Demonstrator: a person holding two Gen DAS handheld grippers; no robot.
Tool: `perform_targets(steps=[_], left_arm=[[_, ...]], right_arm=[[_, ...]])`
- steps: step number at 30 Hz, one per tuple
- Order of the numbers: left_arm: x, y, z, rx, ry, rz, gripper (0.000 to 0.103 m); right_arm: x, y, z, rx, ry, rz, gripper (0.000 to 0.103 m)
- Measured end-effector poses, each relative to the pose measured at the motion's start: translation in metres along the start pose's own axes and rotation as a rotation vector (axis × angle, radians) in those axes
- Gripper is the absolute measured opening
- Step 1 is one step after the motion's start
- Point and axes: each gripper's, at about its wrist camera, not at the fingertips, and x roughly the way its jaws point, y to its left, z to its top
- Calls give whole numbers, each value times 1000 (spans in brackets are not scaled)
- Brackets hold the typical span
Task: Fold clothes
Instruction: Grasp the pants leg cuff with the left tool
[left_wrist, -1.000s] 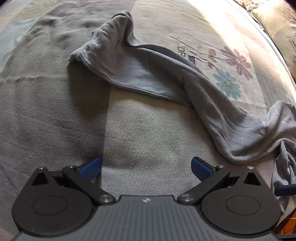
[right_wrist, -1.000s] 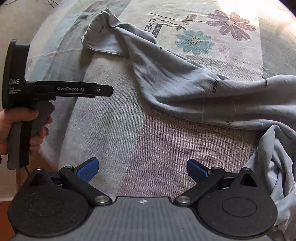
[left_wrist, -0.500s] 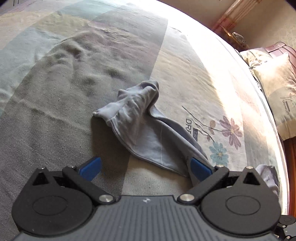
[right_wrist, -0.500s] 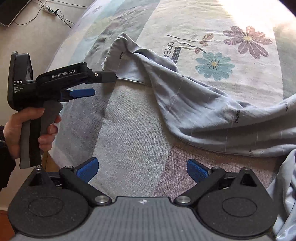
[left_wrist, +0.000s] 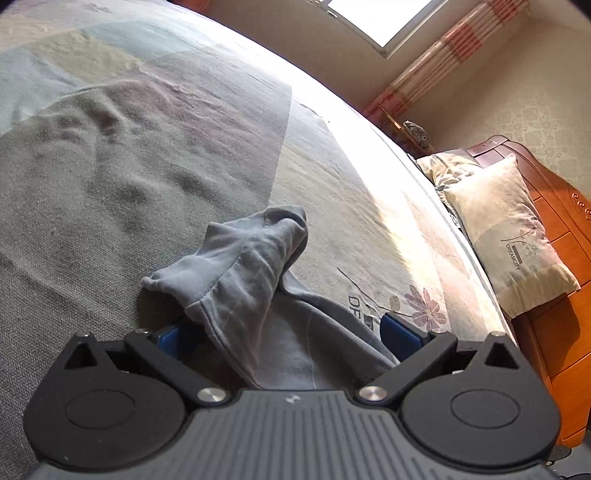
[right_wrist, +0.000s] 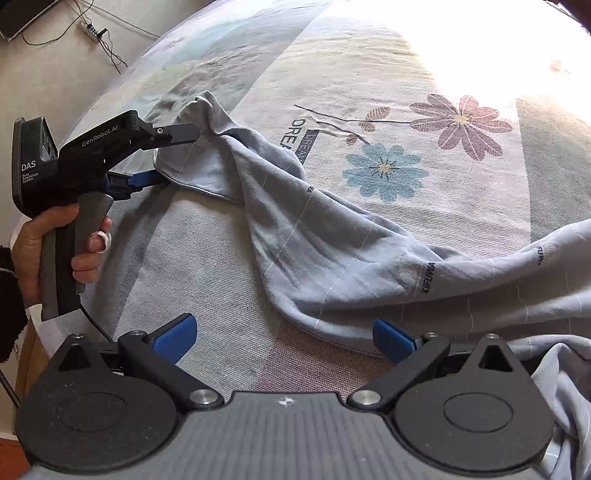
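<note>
While the grey garment (right_wrist: 332, 251) is lying stretched and rumpled across the flower-printed bed cover (right_wrist: 461, 192), the left tool (left_wrist: 284, 328) is sitting with its blue pads spread wide on either side of one bunched end of the cloth, not pinching it. From the right wrist view, that left tool (right_wrist: 173, 155) is reaching into the far tip of the fabric, gripped by the person's left hand (right_wrist: 55, 251). Nearer the camera, the right tool (right_wrist: 284, 338) is hanging wide apart just at the garment's lower hem, holding nothing. A pillow (left_wrist: 509, 236) is resting against the wooden headboard (left_wrist: 561, 206).
</note>
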Motion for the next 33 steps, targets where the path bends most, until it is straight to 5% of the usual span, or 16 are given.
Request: perform_targets(steps=[3, 8, 13, 18, 20, 22, 23, 24, 27, 33], left_arm=[[12, 8, 12, 43, -21, -69, 101], [3, 30, 7, -139, -83, -177, 101], [14, 34, 14, -212, -105, -200, 101], [19, 59, 23, -428, -130, -331, 97], [20, 63, 16, -422, -122, -312, 87], [24, 65, 15, -392, -96, -246, 65], [27, 67, 15, -365, -77, -178, 36], [31, 70, 15, -360, -71, -151, 18], [36, 74, 17, -394, -58, -123, 15], [26, 37, 42, -307, -76, 8, 11]], right_arm=[[8, 11, 8, -45, -16, -20, 103], [15, 22, 19, -61, -32, -12, 103], [25, 28, 24, -54, -10, -5, 103], [31, 35, 31, -77, -10, -13, 103], [33, 34, 33, -61, -9, -12, 103], [34, 33, 36, -47, -9, -15, 103], [35, 33, 37, -44, -10, -15, 103], [36, 33, 38, -42, -11, -15, 103], [37, 33, 38, -53, -7, -32, 103], [30, 29, 37, -51, -20, -50, 103]])
